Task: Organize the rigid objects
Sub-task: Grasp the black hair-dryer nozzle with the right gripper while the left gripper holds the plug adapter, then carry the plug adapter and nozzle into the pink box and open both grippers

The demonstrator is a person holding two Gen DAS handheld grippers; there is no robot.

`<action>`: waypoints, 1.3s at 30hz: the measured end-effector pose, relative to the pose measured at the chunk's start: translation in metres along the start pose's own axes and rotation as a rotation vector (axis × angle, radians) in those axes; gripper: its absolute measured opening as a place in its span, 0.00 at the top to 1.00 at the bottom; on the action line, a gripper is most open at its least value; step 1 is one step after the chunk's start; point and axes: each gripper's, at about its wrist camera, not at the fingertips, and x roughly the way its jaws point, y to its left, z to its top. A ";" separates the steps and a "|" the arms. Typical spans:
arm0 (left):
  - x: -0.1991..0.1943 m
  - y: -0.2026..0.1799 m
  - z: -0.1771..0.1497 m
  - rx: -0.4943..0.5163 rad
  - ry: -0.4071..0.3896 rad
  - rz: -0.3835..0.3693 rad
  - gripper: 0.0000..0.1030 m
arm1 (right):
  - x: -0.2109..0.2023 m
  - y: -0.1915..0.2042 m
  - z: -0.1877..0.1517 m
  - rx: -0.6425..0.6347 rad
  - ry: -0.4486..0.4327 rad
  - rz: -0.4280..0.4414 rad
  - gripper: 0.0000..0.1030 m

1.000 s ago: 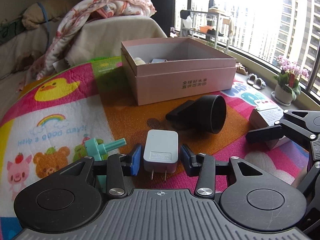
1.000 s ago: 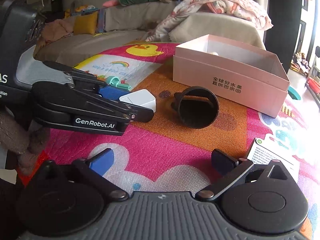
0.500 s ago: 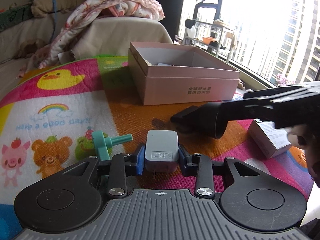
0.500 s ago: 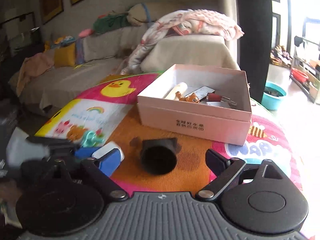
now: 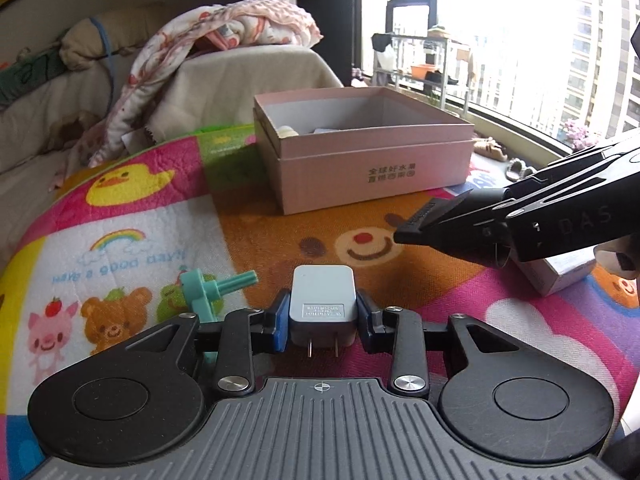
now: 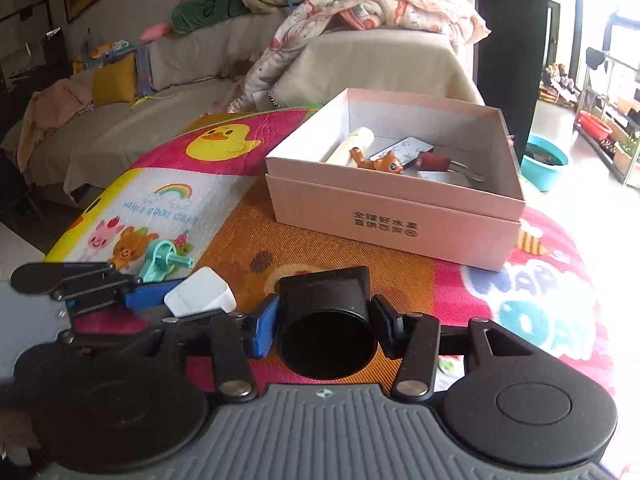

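My left gripper (image 5: 322, 318) is shut on a white plug charger (image 5: 322, 300), held just above the colourful mat; it also shows in the right wrist view (image 6: 200, 297). My right gripper (image 6: 325, 320) is shut on a black tube-shaped nozzle (image 6: 326, 320), lifted off the mat; in the left wrist view the nozzle (image 5: 452, 222) sits between the right gripper's fingers at the right. An open pink box (image 6: 396, 216) stands beyond both, with a small orange animal figure (image 6: 380, 163) and other items inside. A teal plastic toy part (image 5: 208, 286) lies on the mat by the left gripper.
A small white carton (image 5: 560, 272) lies on the mat at the right, under the right gripper. A sofa with a blanket (image 5: 224, 32) is behind the box. A window ledge with a potted plant (image 5: 580, 136) runs along the right.
My right gripper has closed on the black nozzle and lifted it off the mat. My left gripper has closed on the charger and holds it up.
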 end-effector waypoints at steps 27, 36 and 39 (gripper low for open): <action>0.091 0.015 0.250 -0.056 -0.207 -0.151 0.64 | -0.028 -0.077 0.122 0.057 -0.292 -0.163 0.52; 0.181 0.031 0.191 -0.130 0.001 -0.193 0.64 | 0.060 -0.087 0.095 0.067 -0.096 -0.095 0.52; 0.165 0.036 0.188 -0.130 -0.091 -0.175 0.64 | 0.059 -0.085 0.090 0.066 -0.099 -0.082 0.37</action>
